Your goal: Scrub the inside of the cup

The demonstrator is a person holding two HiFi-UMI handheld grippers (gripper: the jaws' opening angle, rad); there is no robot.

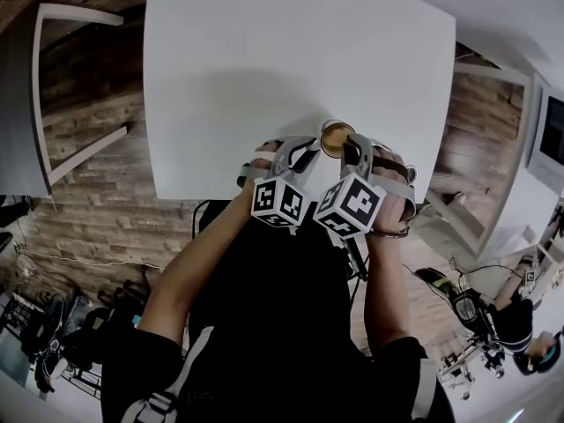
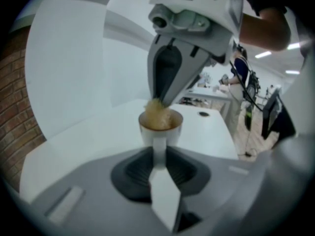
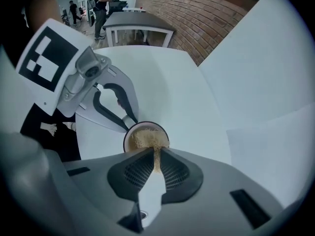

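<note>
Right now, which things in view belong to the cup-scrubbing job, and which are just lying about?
Job: cup, gripped by the left gripper; scrubber, gripped by the right gripper and down inside the cup; white table beneath.
Lying about: grey table nearby; people standing beyond it.

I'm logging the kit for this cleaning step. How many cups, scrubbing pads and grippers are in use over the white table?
cup: 1, gripped by the left gripper
scrubbing pad: 1, pinched by the right gripper and pushed into the cup
grippers: 2
total: 4
</note>
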